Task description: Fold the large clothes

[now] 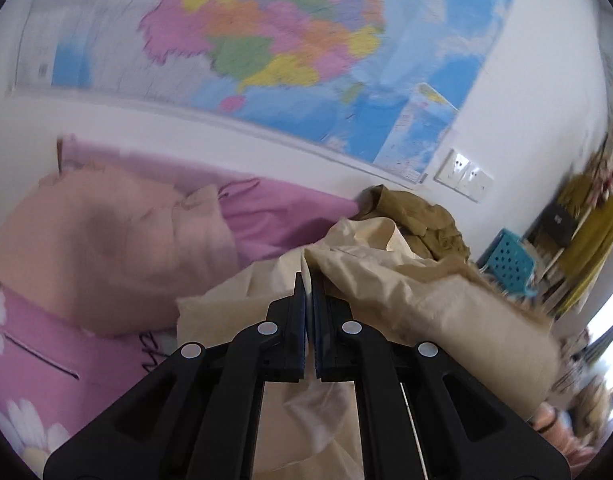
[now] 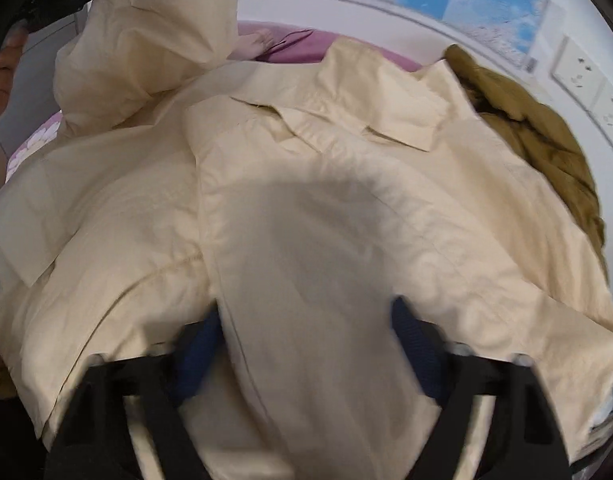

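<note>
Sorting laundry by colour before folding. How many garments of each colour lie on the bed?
Cream: 1, the cream shirt, one part pinched in the left hand-held gripper
Olive: 1, the olive garment
Peach: 1, the peach garment
Total: 3

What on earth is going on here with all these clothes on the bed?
A person is folding a big cream shirt on a pink flowered bedsheet, using a hand-held left gripper and right gripper. The left one's jaws are shut on a lifted part of the shirt. The right one's jaws straddle a fold of the shirt body, not clearly pinching it. An olive garment and a peach one lie nearby.
</note>
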